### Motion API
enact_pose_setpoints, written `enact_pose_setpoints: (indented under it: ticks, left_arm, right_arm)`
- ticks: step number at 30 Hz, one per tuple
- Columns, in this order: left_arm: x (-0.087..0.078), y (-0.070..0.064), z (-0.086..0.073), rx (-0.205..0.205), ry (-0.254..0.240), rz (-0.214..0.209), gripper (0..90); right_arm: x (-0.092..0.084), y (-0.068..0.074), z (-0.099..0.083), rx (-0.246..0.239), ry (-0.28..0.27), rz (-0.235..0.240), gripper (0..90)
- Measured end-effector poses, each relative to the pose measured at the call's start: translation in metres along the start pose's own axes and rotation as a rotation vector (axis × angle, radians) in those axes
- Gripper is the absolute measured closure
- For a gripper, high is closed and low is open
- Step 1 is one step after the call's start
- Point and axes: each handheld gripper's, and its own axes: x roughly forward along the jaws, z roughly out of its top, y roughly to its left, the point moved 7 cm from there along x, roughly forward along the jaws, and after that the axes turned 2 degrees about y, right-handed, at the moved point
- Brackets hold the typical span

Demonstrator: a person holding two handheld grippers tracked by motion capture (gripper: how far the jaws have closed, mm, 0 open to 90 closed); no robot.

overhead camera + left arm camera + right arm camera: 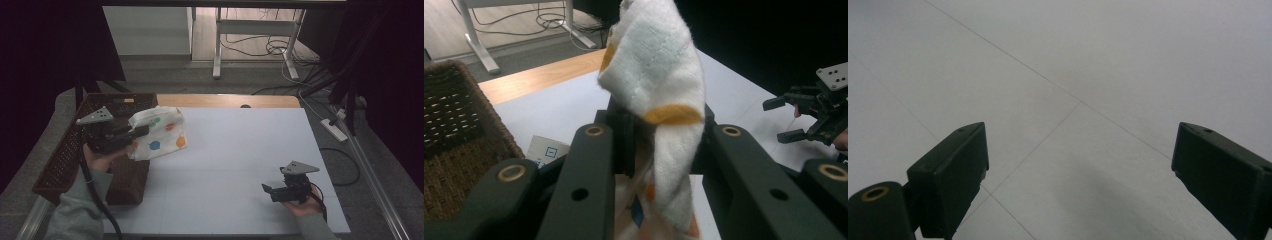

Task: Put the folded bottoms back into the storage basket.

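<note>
My left gripper [141, 131] clamped on spotted cloth [159, 132], held above table's [235, 150] left edge, beside basket [65, 155]. Right gripper [268, 190] open, empty, near front right corner. Risk I see: grip catches one fold; cloth slips, drops outside basket.

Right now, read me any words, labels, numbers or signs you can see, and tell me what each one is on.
No text can be read.
The white label on the table beside the wicker basket: a small printed box mark, wording too blurred to read.
The dotted cloth in the left hand-held gripper: coloured dots, no lettering.
</note>
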Motion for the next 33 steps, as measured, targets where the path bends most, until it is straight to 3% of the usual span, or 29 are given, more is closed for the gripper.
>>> enact_pose_setpoints:
  ticks: [33]
  left_arm:
    - [-0.036,0.028,-0.011,-0.046,-0.035,0.08,72.2]
  right_arm:
    - [0.0,0.0,0.0,0.0,0.002,-0.002,8.1]
